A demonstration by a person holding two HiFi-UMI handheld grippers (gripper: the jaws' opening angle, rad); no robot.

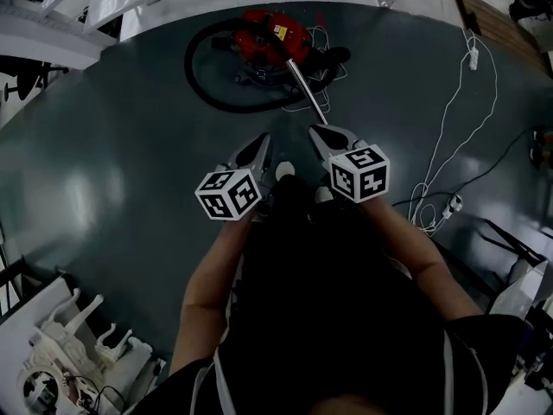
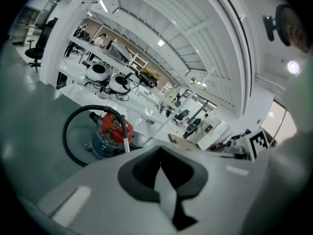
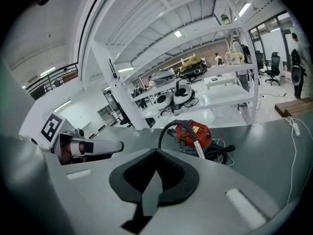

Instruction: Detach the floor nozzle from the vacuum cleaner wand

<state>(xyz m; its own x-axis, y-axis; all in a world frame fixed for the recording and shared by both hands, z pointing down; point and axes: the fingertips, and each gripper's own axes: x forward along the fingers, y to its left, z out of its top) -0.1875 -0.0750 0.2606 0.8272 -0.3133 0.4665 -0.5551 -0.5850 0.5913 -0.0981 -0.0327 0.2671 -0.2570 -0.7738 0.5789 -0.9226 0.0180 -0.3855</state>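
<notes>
Wand (image 1: pixel 308 92) slants from the red vacuum (image 1: pixel 272 35) toward the right tongs (image 1: pixel 319 131).

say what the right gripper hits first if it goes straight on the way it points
Most likely the metal wand, just ahead of the shut right gripper, with the red vacuum cleaner beyond. Depth is unclear; it might pass beside it.

Person, head view:
- Dark top (image 1: pixel 346 318), with 1 thin white stripe (image 1: pixel 448 361) near each shoulder.
- Dark trousers (image 1: pixel 294 204).
- White shoe tips (image 1: pixel 284 169) at the body's 12 o'clock.

Left gripper (image 1: pixel 263 141) and right gripper (image 1: pixel 317 133):
- 2 pale grey tapered shells.
- Each carries 1 white cube (image 1: pixel 229 193) with black square markers at its 6 o'clock end.

Gripper views:
- Black padded collar (image 3: pixel 122 180) around the grey jaws.
- White rectangular labels (image 3: pixel 242 204) at 4 and 8 o'clock.
</notes>
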